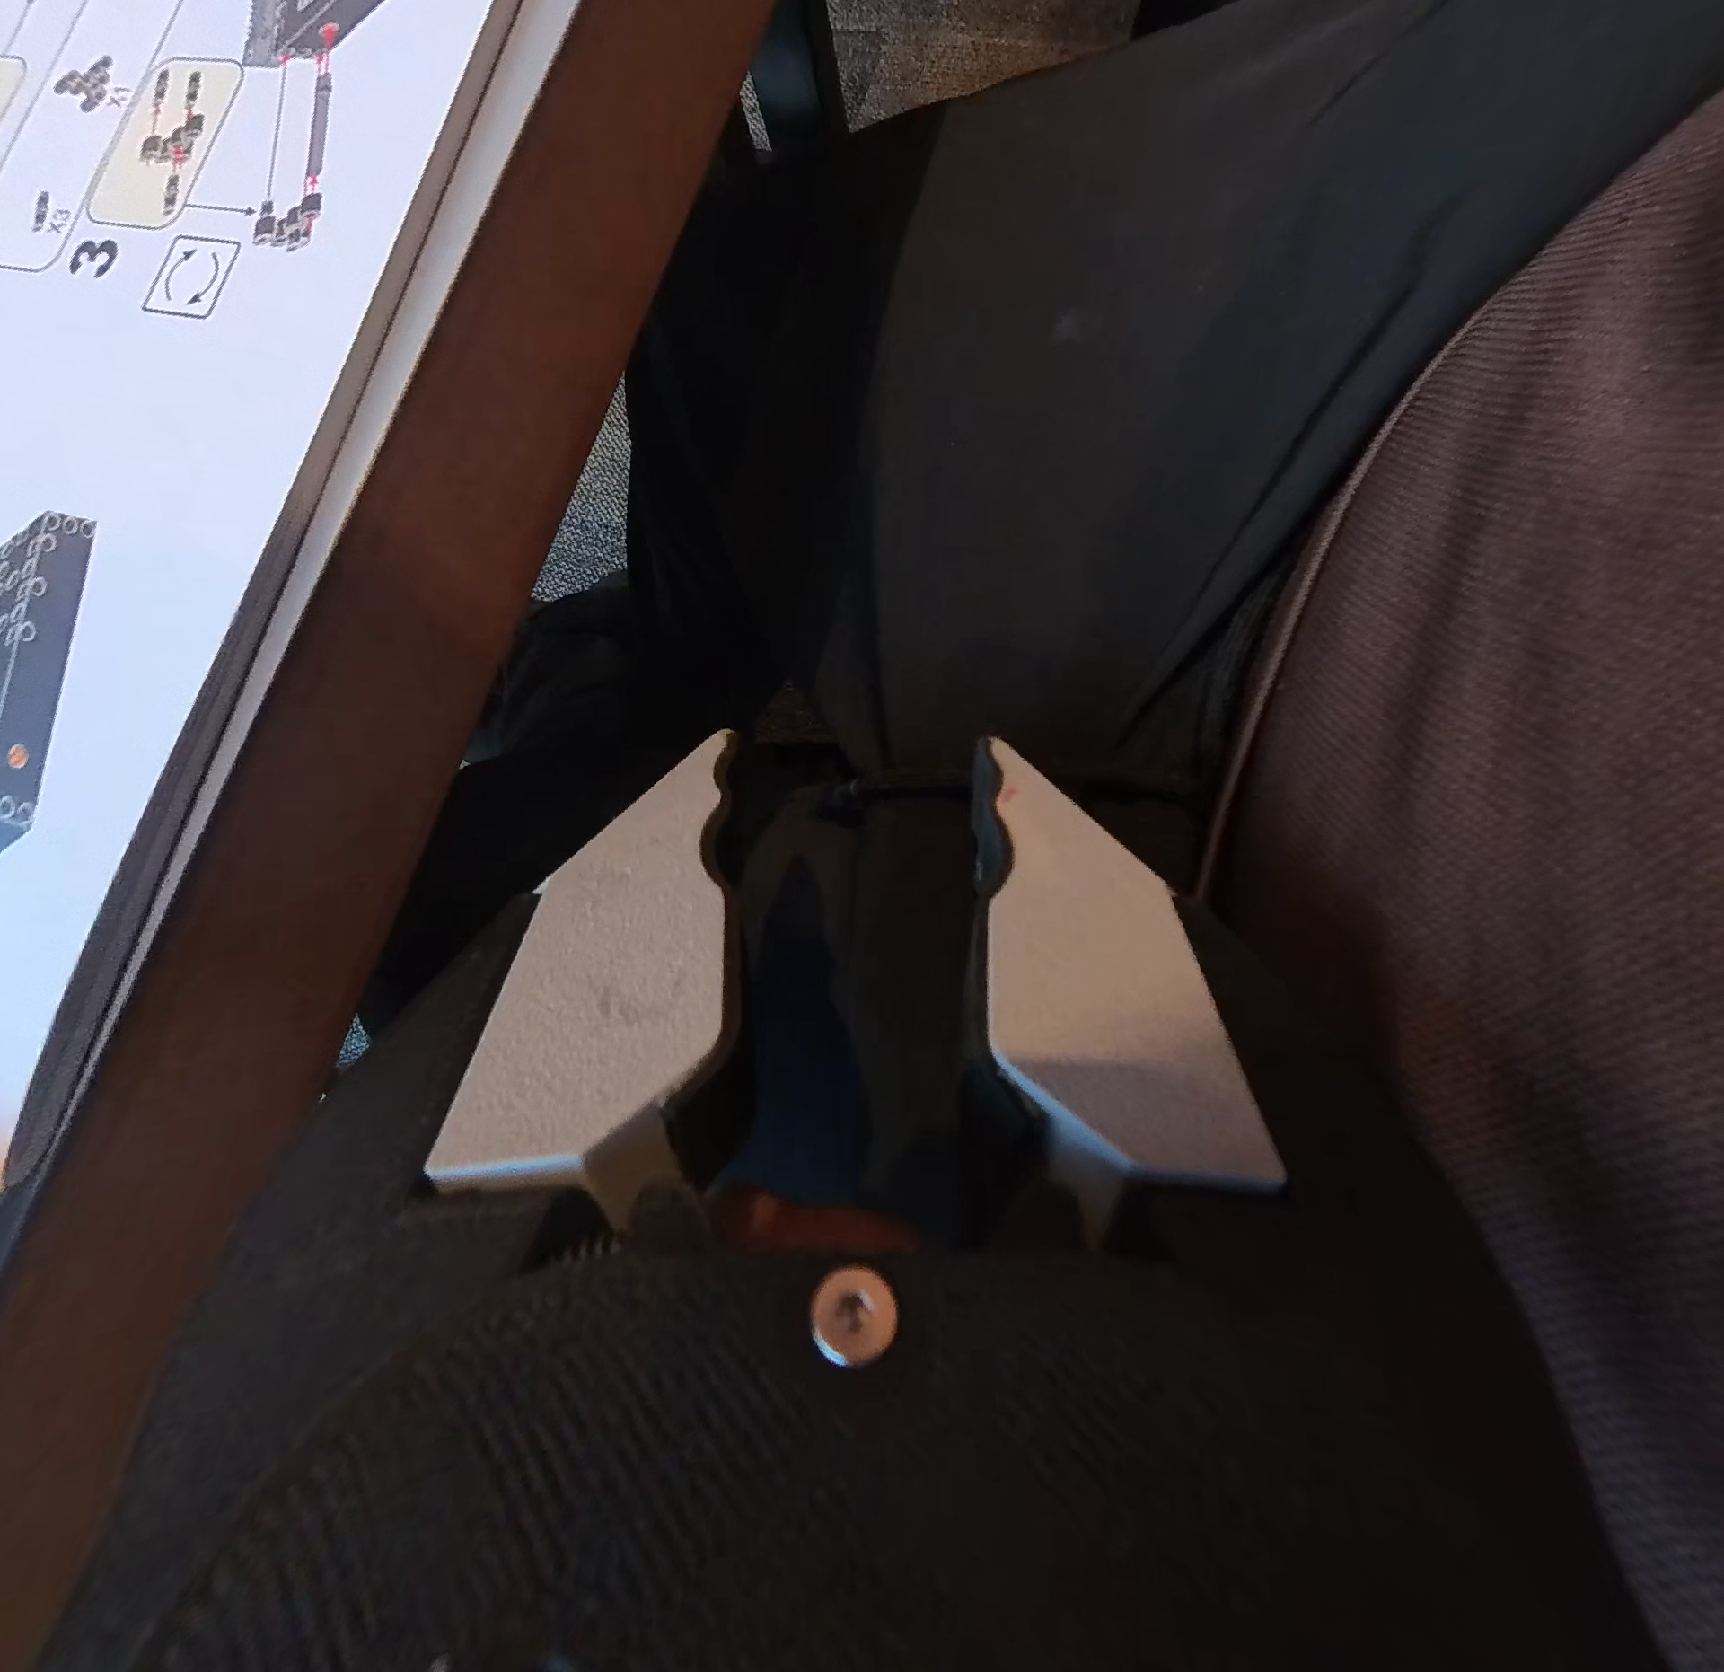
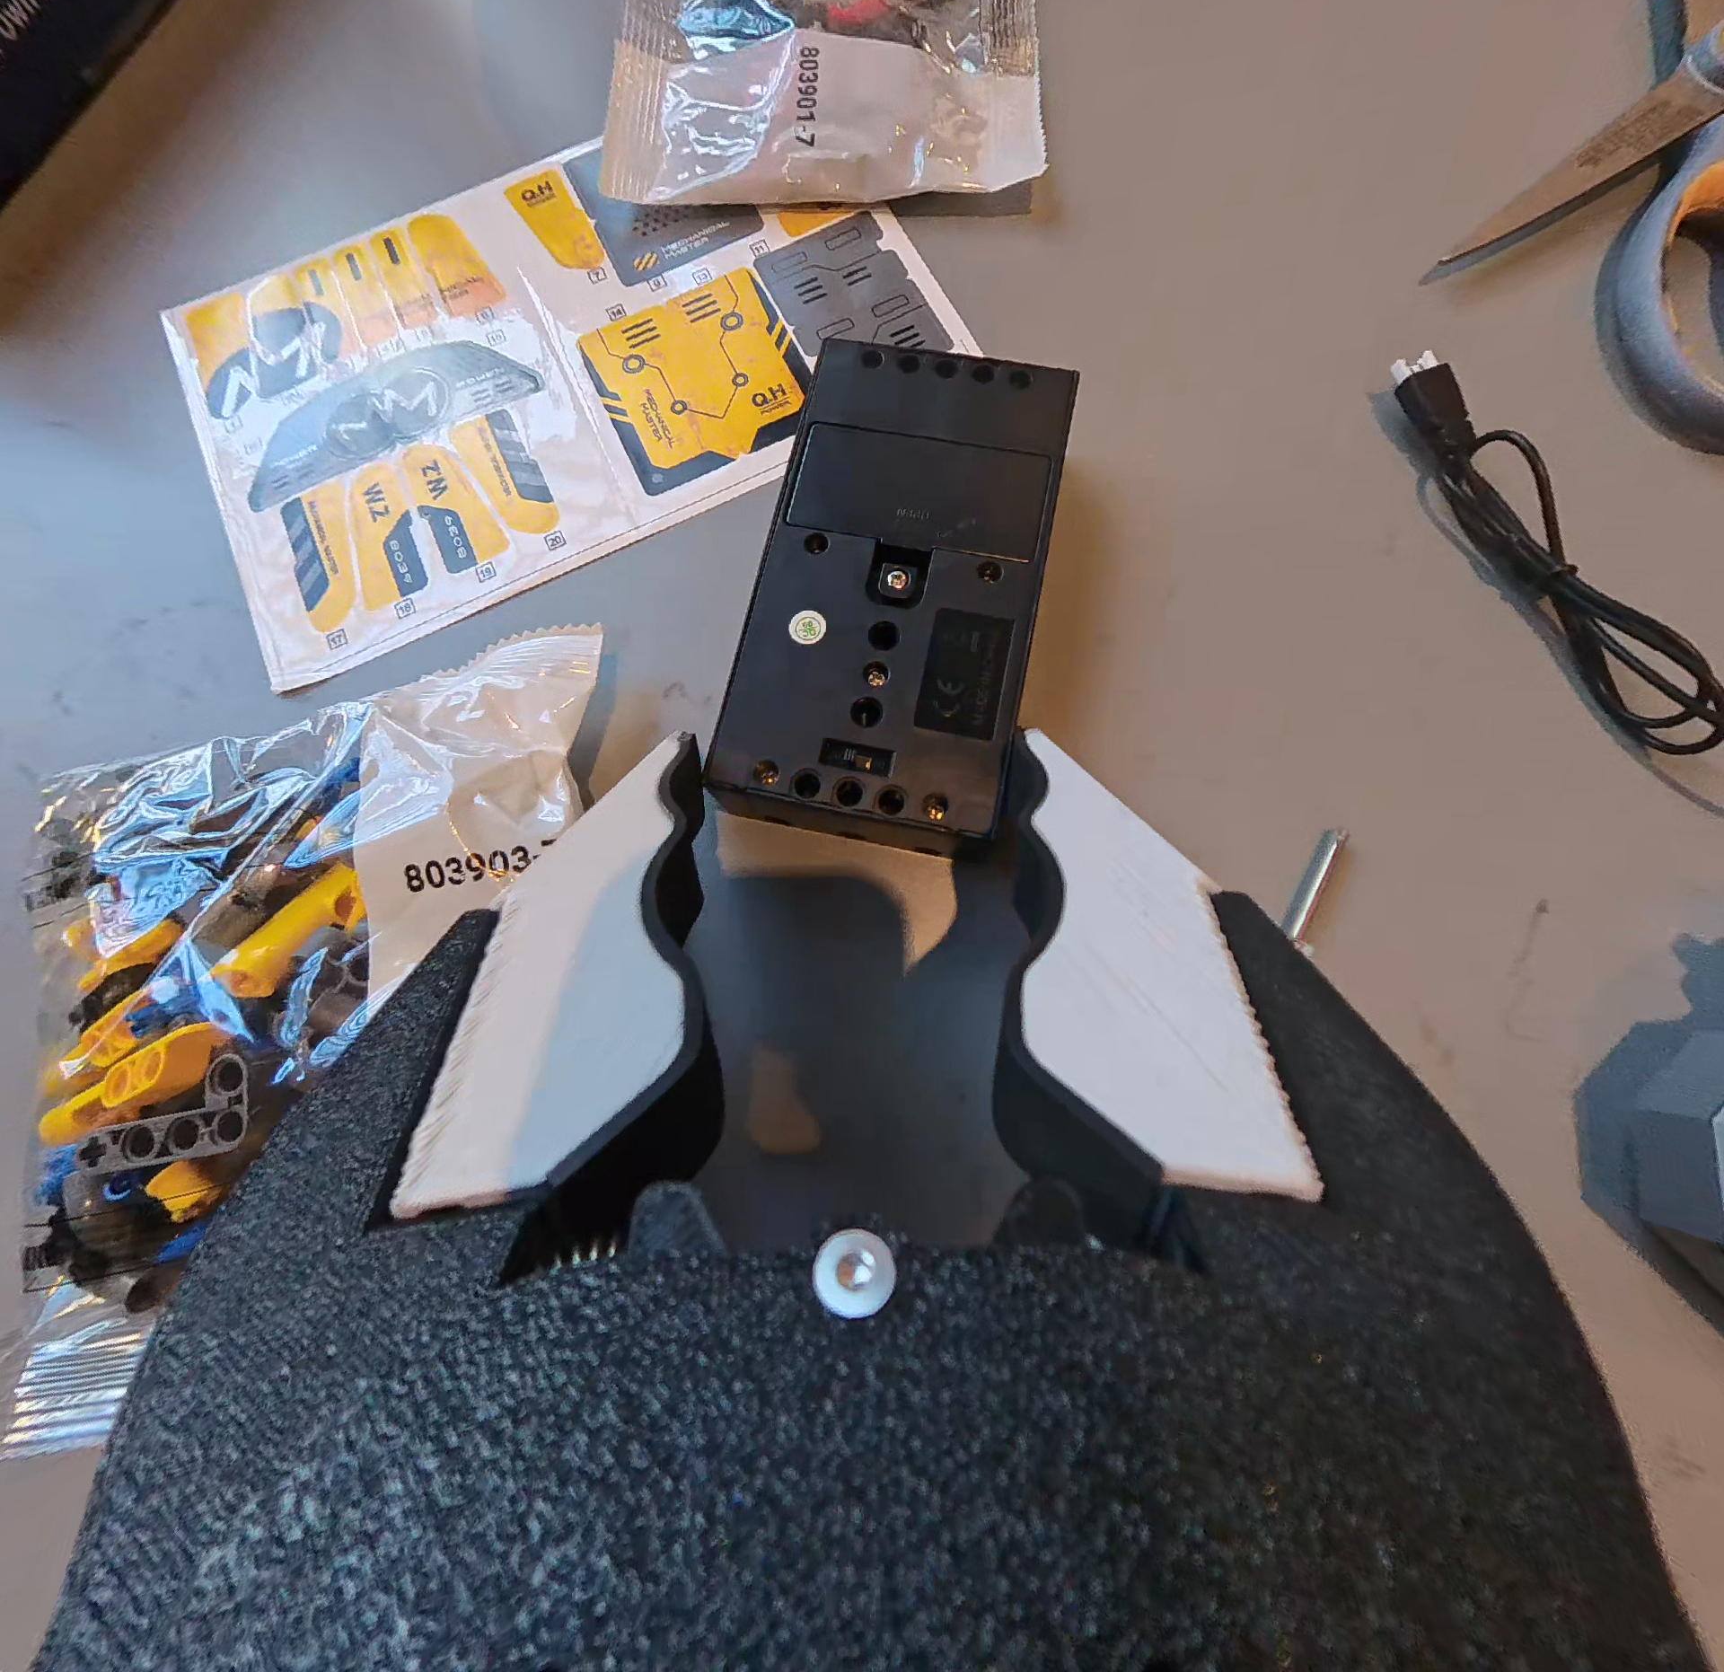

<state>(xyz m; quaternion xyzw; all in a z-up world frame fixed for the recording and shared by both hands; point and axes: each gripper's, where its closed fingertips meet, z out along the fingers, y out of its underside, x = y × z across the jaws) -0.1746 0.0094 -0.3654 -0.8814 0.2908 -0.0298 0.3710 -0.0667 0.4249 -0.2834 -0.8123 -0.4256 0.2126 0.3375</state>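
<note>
Right gripper (image 2: 854, 778) clamped on the near end of a black battery box (image 2: 896, 592) — white fingers (image 2: 578, 965) pressing each side, box lifted and tilted away above the grey tabletop (image 2: 1213, 526). Beyond it, a sticker sheet (image 2: 522, 414) in yellow and dark grey lying flat, its far edge tucked under a clear parts bag (image 2: 821, 78). To the left, touching the left finger, a second clear bag of yellow, grey and blue bricks (image 2: 187, 1002). To the right, well apart, a coiled black cable (image 2: 1567, 592), scissors (image 2: 1605, 162) at the far corner, a small metal pin (image 2: 1313, 881) beside the right finger.

Left gripper (image 1: 854, 788) pointed below the table's brown wooden edge (image 1: 466, 601), spread apart with nothing between the fingers — only dark trouser cloth (image 1: 1119, 368) and a brownish chair seat (image 1: 1511, 788) ahead. Instruction booklet (image 1: 187, 274) lying on the table at upper left
</note>
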